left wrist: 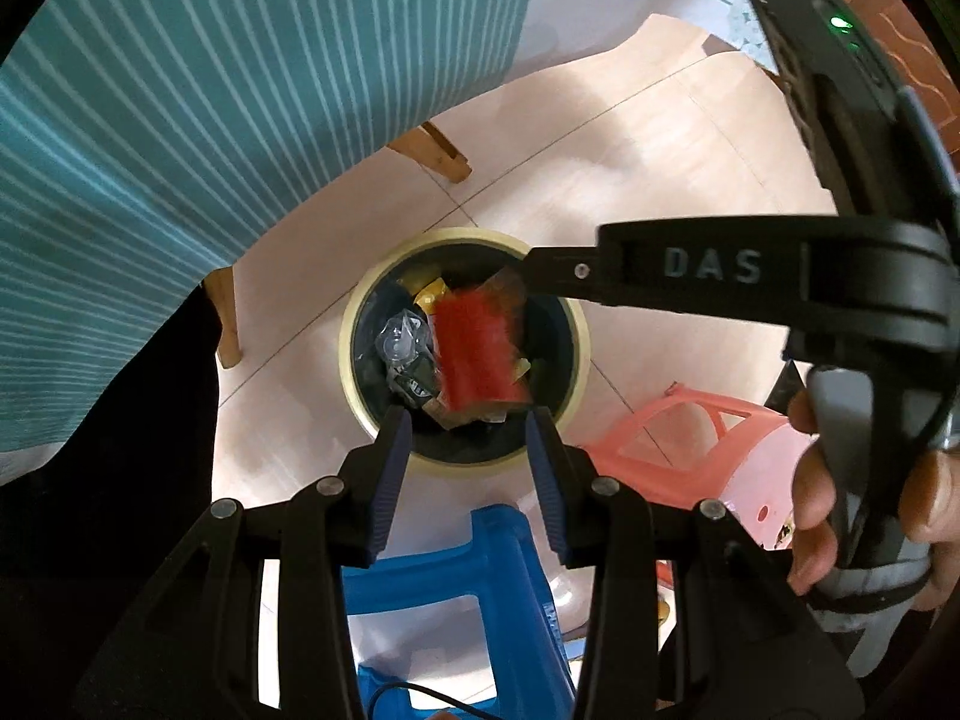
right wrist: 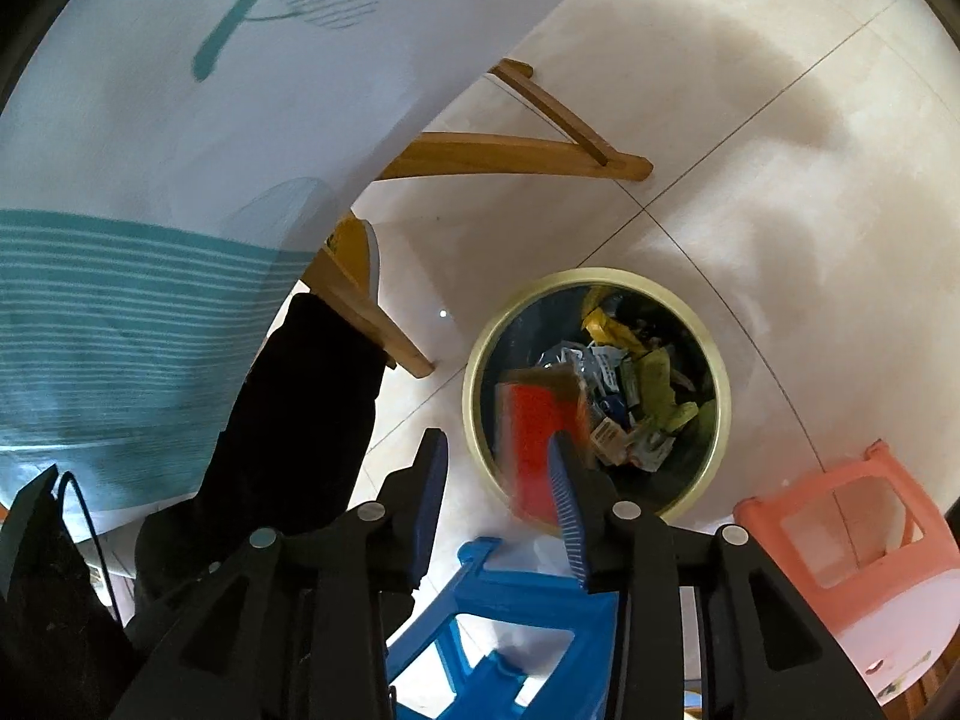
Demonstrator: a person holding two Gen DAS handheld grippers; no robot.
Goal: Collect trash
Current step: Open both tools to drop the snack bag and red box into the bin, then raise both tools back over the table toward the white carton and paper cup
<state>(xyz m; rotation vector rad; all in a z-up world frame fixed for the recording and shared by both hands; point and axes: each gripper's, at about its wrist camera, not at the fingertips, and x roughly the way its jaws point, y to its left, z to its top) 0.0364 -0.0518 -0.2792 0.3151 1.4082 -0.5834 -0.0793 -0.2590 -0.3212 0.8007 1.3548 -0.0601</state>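
Bin (left wrist: 360, 324) on floor, part full of trash. Red wrapper (left wrist: 477, 354) blurred, over bin mouth. Left gripper (left wrist: 471, 426) jaws wide, empty. Right gripper (right wrist: 498, 462) jaws wide; wrapper beside right finger, contact unclear.

Floor tiles (right wrist: 750, 138) pale, smooth, slightly glossy. Table legs (right wrist: 510, 153) bare wood, matt. Tablecloth (left wrist: 180, 90) woven cloth, striped. Blue stool (right wrist: 522, 618) and pink stool (right wrist: 840, 534) moulded plastic, smooth. Red wrapper (left wrist: 474, 354) glossy film. Gripper pads (left wrist: 393, 474) ribbed rubbery blue.
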